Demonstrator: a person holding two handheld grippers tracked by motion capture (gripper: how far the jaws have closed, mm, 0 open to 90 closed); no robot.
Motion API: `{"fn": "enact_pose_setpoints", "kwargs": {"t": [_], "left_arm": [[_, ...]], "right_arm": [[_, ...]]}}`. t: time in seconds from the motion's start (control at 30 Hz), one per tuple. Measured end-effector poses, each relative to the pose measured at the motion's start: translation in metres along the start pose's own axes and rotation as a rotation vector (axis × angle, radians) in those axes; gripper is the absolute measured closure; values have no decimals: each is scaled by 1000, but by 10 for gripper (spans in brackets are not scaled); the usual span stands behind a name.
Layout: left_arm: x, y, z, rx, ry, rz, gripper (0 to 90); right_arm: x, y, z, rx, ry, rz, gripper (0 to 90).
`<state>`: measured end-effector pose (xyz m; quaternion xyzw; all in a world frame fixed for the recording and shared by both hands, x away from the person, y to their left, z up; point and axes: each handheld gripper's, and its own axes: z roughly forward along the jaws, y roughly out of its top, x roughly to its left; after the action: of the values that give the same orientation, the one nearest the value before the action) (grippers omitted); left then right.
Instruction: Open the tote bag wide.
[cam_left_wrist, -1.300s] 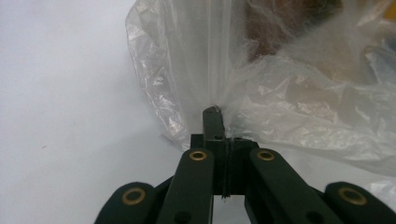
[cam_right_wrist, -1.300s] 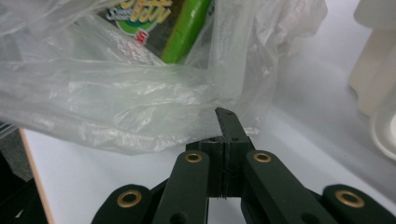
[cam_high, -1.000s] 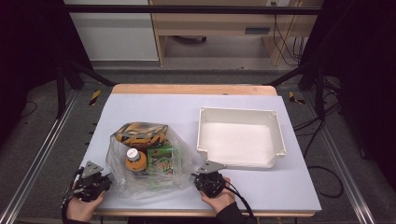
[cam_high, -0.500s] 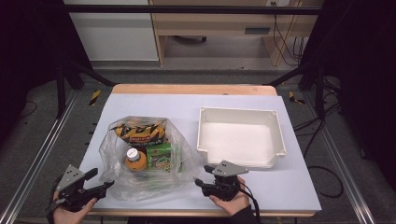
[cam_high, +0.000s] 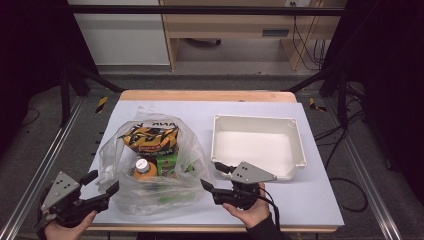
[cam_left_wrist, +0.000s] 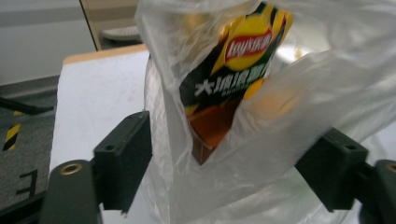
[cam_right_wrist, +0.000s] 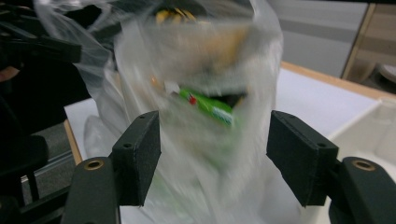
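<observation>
While lying flat, bag (cam_high: 150, 170) mouth faces away

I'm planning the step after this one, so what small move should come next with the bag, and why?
Probably close the left gripper on the plastic bag again: both grippers' jaws have just been opening, film sits between unpressed, and the snacks remain inside beside the white tray.

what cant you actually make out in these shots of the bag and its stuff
- Plastic bag, high view: crumpled film veils the green pack and bottle; labels too small.
- Right gripper view: motion blur smears the green pack; print unreadable.
- Left gripper view: chip bag, its lower part lost behind folded film.
</observation>
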<state>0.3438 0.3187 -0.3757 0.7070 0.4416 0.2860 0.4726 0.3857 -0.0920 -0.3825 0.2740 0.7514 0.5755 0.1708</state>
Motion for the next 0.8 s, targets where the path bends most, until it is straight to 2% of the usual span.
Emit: {"fn": "enact_pose_setpoints", "kwargs": {"t": [0.07,0.1,0.2,0.27,0.47,0.63,0.8], "left_arm": [[0,7,-1,-15,3,2,242],[0,11,-2,-26,1,3,275],[-1,19,-2,-45,-12,-6,443],[0,24,1,-29,-27,-11,549],[5,26,-1,-9,-23,-29,809],[8,22,-7,17,-9,-22,866],[10,14,-3,50,-27,-30,876]], "right_arm": [[2,3,1,-7,5,-5,350],[4,7,2,-10,12,-11,350],[12,18,11,-20,34,-28,367],[16,22,17,-13,45,-33,394],[24,25,32,14,78,-37,467],[27,21,35,39,74,-43,476],[37,14,38,48,108,-58,455]]}}
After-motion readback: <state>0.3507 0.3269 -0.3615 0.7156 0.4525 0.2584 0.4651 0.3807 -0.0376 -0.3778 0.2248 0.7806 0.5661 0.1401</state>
